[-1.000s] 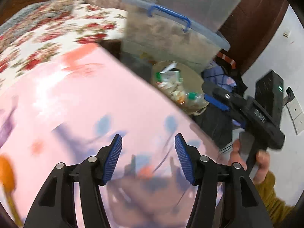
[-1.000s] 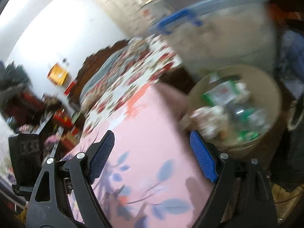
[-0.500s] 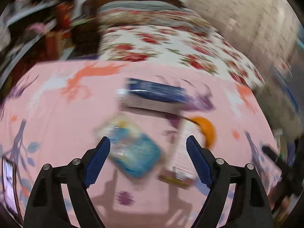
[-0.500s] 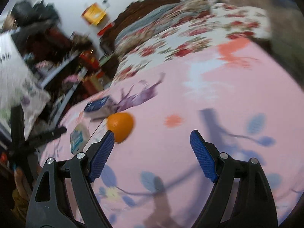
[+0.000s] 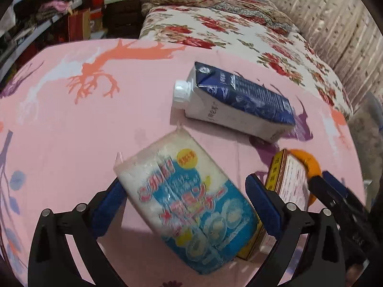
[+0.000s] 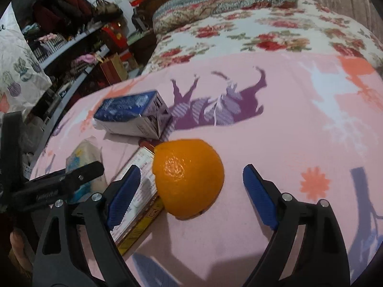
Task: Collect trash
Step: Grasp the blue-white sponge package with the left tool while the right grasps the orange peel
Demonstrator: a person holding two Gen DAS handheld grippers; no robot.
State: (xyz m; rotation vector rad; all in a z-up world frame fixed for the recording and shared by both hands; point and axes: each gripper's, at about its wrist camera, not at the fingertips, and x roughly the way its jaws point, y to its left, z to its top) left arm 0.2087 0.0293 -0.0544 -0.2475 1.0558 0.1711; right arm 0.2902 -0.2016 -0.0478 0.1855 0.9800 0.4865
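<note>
**Both grippers swung from bin to desk, lined up on next pickups**

Since a second ago both views have swept off the trash bin and storage boxes onto the pink-clothed desk [image 5: 71,119]. Left gripper [image 5: 184,203] fingers have just been opening and now stand wide, straddling the white-and-blue plastic packet [image 5: 189,201]; pads look not yet pressed on it. Right gripper [image 6: 189,191] is spread too, orange peel [image 6: 189,177] between the fingers, no contact visible.

Step in hand, my read: approach for a double grab. Next: drop a bit, close left on the packet, right on the peel.

Watch-outs:
- flat carton [image 6: 141,191] lies under the packet's edge and touches the peel; right's inner finger sits over it
- the two grippers sit close together
- blue milk carton [image 5: 237,105] lies on its side just behind, clear of both
</note>
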